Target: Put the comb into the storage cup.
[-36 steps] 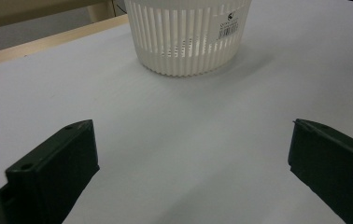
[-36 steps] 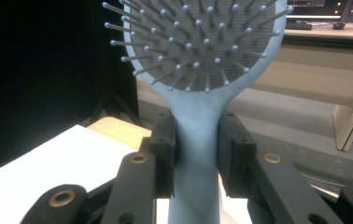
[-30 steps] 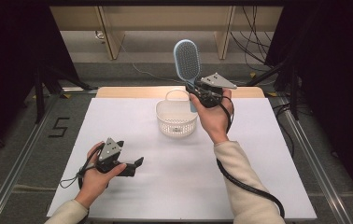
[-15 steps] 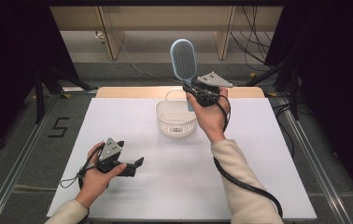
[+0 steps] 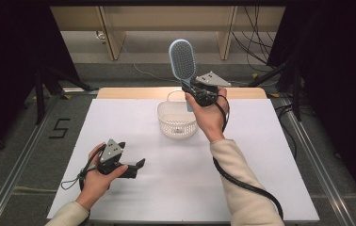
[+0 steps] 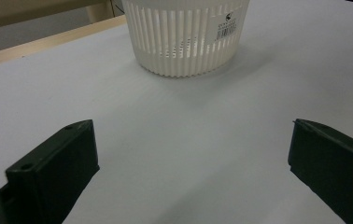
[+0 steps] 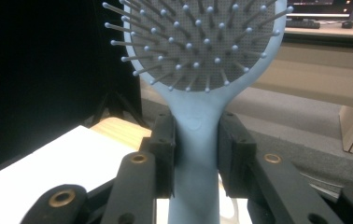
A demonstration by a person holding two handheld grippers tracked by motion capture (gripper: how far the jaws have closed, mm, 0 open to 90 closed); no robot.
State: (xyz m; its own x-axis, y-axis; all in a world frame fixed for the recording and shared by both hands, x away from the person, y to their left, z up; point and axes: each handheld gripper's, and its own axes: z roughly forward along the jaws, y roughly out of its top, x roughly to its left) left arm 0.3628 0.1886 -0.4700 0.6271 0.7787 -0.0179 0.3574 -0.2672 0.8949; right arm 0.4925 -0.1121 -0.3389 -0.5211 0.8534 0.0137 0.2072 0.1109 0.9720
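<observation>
The right gripper (image 5: 191, 90) holds a pale blue paddle hairbrush (image 5: 182, 60) upright above the far rim of the white slatted basket (image 5: 177, 123). In the right gripper view its jaws are clamped on the neck of the handle, just under the bristle pad (image 7: 198, 42), one pad on each side. The left gripper (image 5: 136, 167) rests low on the white table (image 5: 270, 165) near the front-left, well apart from the basket, with its jaws standing wide and nothing between them.

The work in hand looks like lowering the hairbrush into the basket. To do it well, bring the handle end over the middle of the opening first, then sink it straight down and let go only once the handle is inside the wall. The grip sits high on the handle, so the free end below is long. Whether that lower end already dips inside the rim I cannot tell, since the hand hides it in the high view. The basket is light (thin plastic slats, a carry handle at the back), so a knock on its rim could push or tip it.

Room is generous: bare table lies on all sides of the basket, and the table's wooden far edge (image 5: 119, 92) sits just behind it.
</observation>
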